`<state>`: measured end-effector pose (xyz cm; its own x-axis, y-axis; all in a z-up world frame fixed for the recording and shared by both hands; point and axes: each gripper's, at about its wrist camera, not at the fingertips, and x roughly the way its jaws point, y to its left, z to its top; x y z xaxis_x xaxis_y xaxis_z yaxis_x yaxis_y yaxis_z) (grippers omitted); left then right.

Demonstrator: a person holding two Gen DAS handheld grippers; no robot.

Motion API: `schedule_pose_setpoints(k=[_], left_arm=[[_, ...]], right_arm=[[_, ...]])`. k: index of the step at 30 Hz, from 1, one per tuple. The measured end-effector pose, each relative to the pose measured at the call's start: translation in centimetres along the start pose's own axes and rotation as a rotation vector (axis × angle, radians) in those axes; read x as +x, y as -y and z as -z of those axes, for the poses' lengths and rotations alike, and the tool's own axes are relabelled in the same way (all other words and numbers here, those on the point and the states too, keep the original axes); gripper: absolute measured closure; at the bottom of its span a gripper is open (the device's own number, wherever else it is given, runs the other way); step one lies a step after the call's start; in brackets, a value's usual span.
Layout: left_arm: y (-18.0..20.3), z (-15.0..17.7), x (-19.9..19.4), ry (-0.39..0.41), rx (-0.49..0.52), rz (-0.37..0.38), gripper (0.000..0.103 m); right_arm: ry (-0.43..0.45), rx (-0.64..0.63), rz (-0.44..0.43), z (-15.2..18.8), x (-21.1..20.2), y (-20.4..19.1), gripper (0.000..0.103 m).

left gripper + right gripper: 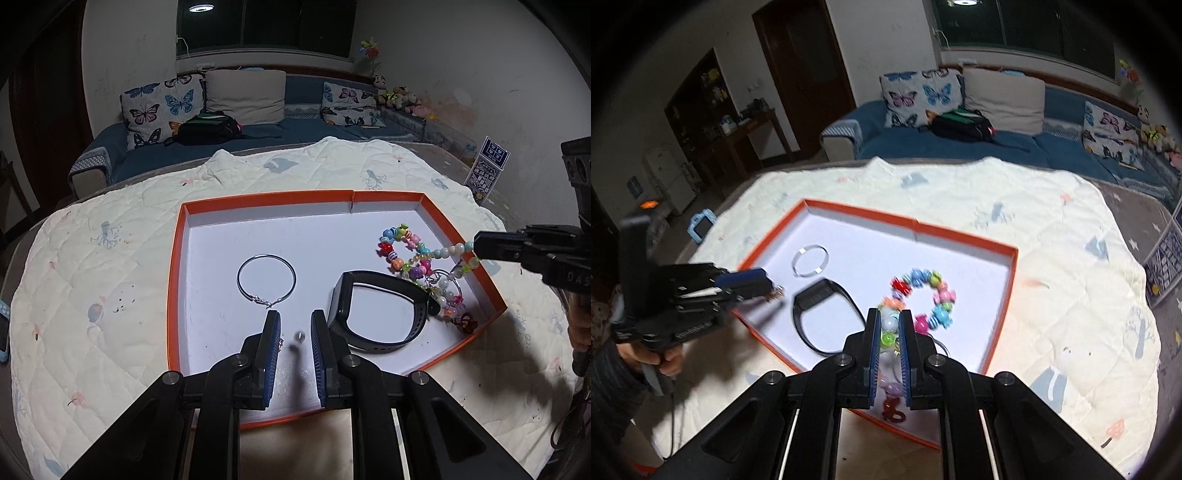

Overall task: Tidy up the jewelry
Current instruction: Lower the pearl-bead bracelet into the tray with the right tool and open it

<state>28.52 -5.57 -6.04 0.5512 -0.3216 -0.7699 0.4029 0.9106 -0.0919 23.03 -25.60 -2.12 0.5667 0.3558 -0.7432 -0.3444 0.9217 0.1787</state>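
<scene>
1. orange-rimmed shallow tray with a white floor lies on a pale quilted cover; it fills the middle of the left wrist view and the centre-left of the right wrist view.
2. the left gripper comes up from the bottom centre of its view, its blue pads a narrow gap apart with nothing pressed between them; a small pale bead lies on the tray floor in that gap, touching neither pad.
3. a thin silver hoop lies flat just above and left of the left fingertips; the clasp end is nearest the left pad.
4. a black wristband lies just right of the right-hand pad, which looks to be touching or all but touching its near end.
5. the colourful bead strand sits at the right of the tray, one end running up to the right gripper, which enters from the right edge of the frame.
6. in the right wrist view the right gripper is clamped on that strand; beads show between its pads, a loop lies on the tray above the tips, and a red charm shows low between the jaws.
7. the left gripper shows at the left of that view, a hand below it.
</scene>
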Motion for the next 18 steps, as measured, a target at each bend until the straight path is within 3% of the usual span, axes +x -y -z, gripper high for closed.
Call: schedule_pose_setpoints(k=[4, 6, 13, 15, 18], left_arm=[[0.0, 0.2, -0.4, 0.024, -0.014, -0.016, 0.047], [0.0, 0.4, -0.9, 0.047, -0.018, -0.021, 0.039], [0.5, 0.9, -2.5, 0.066, -0.017, -0.046, 0.032], [0.7, 1.2, -3.3, 0.073, -0.017, -0.052, 0.031], [0.9, 1.7, -4.7, 0.095, -0.018, -0.069, 0.018]], right_arm=[[-0.027, 0.027, 0.002, 0.8, 0.7, 0.3, 0.091], [-0.034, 0.031, 0.002, 1.1, 0.9, 0.2, 0.091], [-0.034, 0.047, 0.014, 1.7, 0.8, -0.3, 0.087], [-0.031, 0.046, 0.022, 1.9, 0.6, -0.4, 0.076], [-0.02, 0.037, 0.035, 2.1, 0.2, -0.8, 0.067]])
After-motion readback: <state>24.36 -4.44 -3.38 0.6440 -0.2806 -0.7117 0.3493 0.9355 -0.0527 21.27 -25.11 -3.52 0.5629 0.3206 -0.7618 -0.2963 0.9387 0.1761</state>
